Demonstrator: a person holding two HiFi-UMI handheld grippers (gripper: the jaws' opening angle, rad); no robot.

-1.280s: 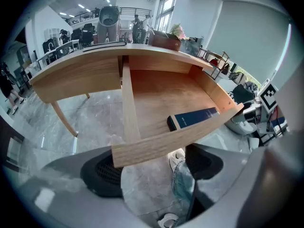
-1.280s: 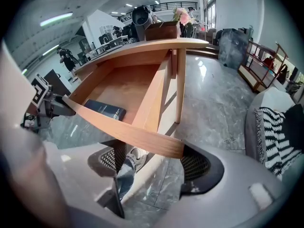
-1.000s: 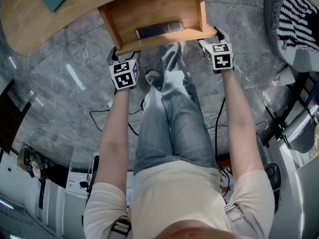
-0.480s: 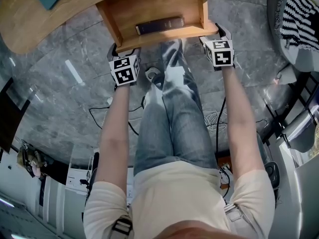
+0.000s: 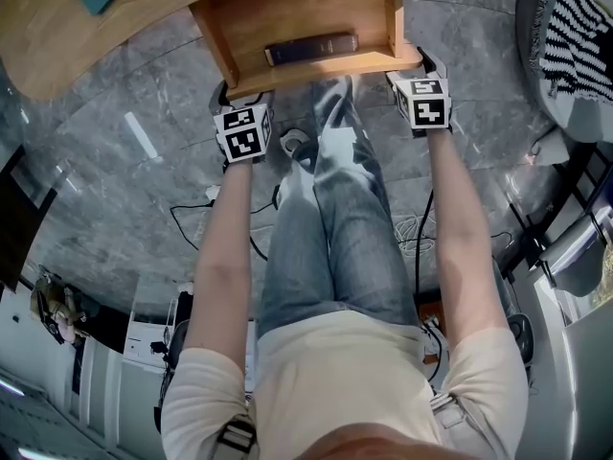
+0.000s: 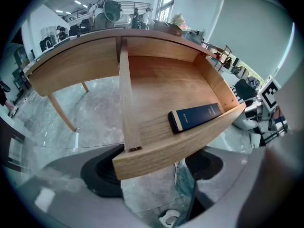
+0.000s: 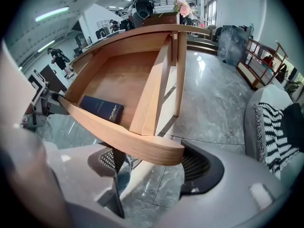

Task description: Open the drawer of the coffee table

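drawer (image 5: 287,12) out | book (image 5: 311,48) inside, print unreadable | left claw (image 6: 154,172), right claw (image 7: 154,167) agape

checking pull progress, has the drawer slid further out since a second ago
No, not noticeably: the drawer shifts up-frame only along with the table edge.

Head view's top edge crops the drawer (image 5: 287,8).

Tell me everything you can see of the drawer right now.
The drawer is light wood with visible grain, pulled well out from under the coffee table top. It is an open box with a curved front panel, straight side walls and a flat floor. A dark blue book lies flat inside, against the front. The left gripper and right gripper sit at the front's two ends, fingers apart at its lower edge.
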